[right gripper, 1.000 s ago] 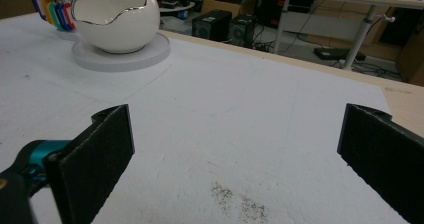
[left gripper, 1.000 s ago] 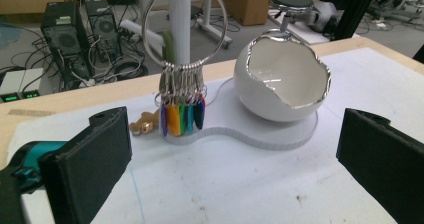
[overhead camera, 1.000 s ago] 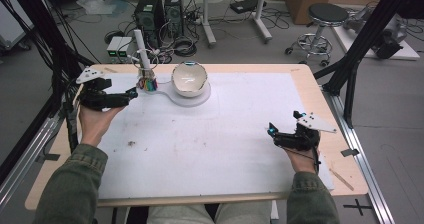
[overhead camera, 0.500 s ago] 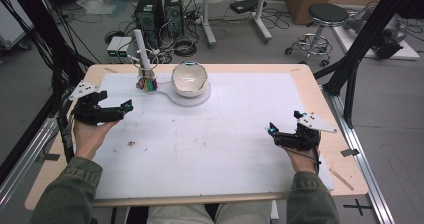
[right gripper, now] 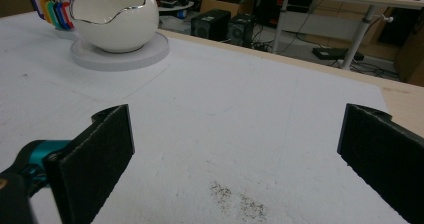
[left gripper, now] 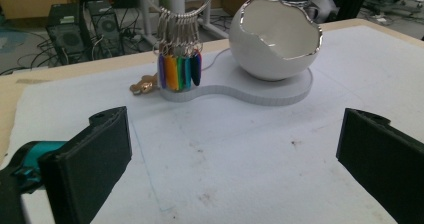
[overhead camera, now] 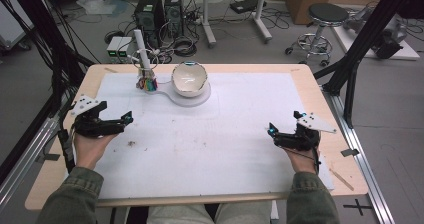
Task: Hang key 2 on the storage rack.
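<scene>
Jaws of the left gripper [overhead camera: 120, 121] stand wide apart with nothing between them, and the same holds for the right gripper [overhead camera: 276, 134]; both rest low over the white mat [overhead camera: 240, 144], which reads as a waiting pose rather than a grasp. Straight ahead of the left jaws, well apart from them, hangs the bunch of coloured key tags [left gripper: 179, 71] on metal rings, its tags dangling just above the narrow end of a flat white base [left gripper: 235, 91]. A small brass-coloured piece [left gripper: 141, 86] lies just beside that end. On the wide end of the base sits the white egg-shaped bowl [left gripper: 275, 44], its opening turned up, probably so that things can be dropped in. From the right jaws the bowl is far ahead and to their left, so the left gripper seems better placed to reach the tags.
</scene>
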